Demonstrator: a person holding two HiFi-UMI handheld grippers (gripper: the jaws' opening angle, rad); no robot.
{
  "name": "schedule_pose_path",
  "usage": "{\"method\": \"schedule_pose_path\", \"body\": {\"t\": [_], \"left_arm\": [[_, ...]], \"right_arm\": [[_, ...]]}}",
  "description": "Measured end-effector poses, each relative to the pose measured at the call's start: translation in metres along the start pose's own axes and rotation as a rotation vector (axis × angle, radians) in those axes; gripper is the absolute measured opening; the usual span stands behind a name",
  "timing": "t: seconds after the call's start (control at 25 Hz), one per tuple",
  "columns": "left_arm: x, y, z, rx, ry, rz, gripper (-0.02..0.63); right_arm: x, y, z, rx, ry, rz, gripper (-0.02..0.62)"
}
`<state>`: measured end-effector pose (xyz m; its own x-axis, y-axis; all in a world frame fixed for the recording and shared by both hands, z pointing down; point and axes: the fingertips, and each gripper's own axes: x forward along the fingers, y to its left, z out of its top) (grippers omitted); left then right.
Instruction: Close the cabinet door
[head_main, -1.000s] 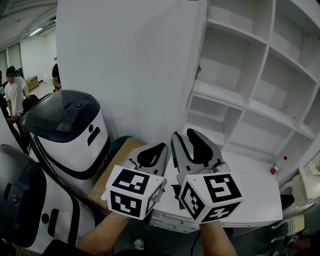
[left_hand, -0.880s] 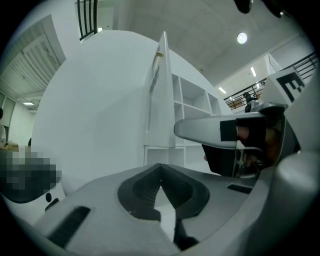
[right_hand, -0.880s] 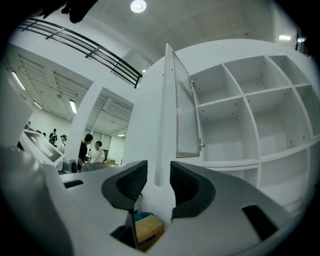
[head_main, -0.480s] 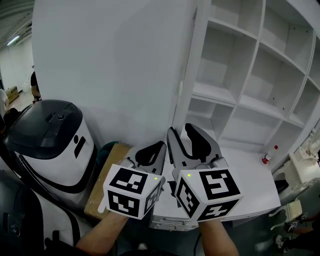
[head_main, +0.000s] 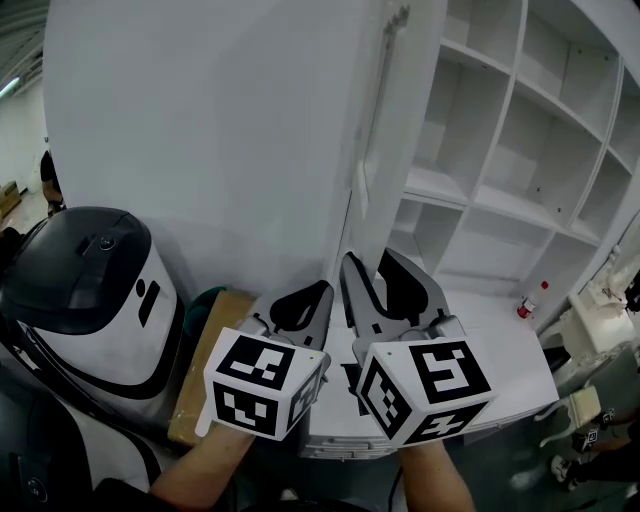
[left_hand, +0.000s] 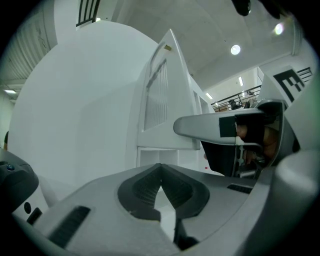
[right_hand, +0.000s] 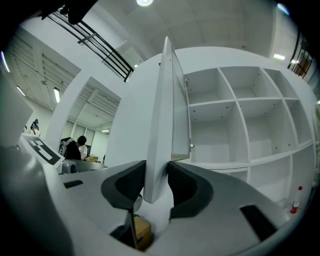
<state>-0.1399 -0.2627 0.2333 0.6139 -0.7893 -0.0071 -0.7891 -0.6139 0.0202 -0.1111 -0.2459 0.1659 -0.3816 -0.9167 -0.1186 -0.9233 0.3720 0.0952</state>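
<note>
At the cabinet door (right_hand: 160, 125) edge, right tool (right_hand: 156, 170), just widened, pads (right_hand: 125, 187) against both faces; left tool (left_hand: 160, 167) closed, empty.

White cabinet door (head_main: 220, 150), upright, stands partly open, apparently near square to the open shelving (head_main: 470, 200) behind.

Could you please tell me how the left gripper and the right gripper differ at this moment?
The left gripper has its jaws together on nothing; the right gripper has jaws that have just been opening, pads against both faces of the cabinet door edge. In the head view the right gripper reaches further forward than the left gripper. Both carry marker cubes.
</note>
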Motion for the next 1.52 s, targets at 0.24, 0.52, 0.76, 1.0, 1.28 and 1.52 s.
{"method": "schedule_pose_path", "body": {"t": [0.24,0.52,0.76,1.0,1.28,1.52], "left_arm": [[0.010,-0.009,-0.002,-0.004,0.003,-0.041,0.012],[0.016,-0.020,-0.003,0.001,-0.009,-0.080,0.012],[0.024,-0.035,-0.006,0.002,-0.009,-0.116,0.012],[0.032,-0.047,-0.006,0.018,-0.009,-0.131,0.012],[0.045,-0.054,0.000,0.027,-0.027,-0.125,0.012],[0.062,-0.071,0.005,0.042,-0.032,-0.119,0.012]], "right_arm": [[-0.005,-0.010,0.000,0.012,0.006,0.016,0.133],[-0.014,-0.026,-0.003,0.016,0.024,-0.013,0.115],[-0.019,-0.043,-0.003,0.028,0.013,-0.034,0.101],[-0.027,-0.061,-0.003,0.026,0.012,-0.037,0.092],[-0.030,-0.075,-0.005,0.026,0.005,-0.014,0.087],[-0.035,-0.096,-0.006,0.032,0.006,0.010,0.083]]}}
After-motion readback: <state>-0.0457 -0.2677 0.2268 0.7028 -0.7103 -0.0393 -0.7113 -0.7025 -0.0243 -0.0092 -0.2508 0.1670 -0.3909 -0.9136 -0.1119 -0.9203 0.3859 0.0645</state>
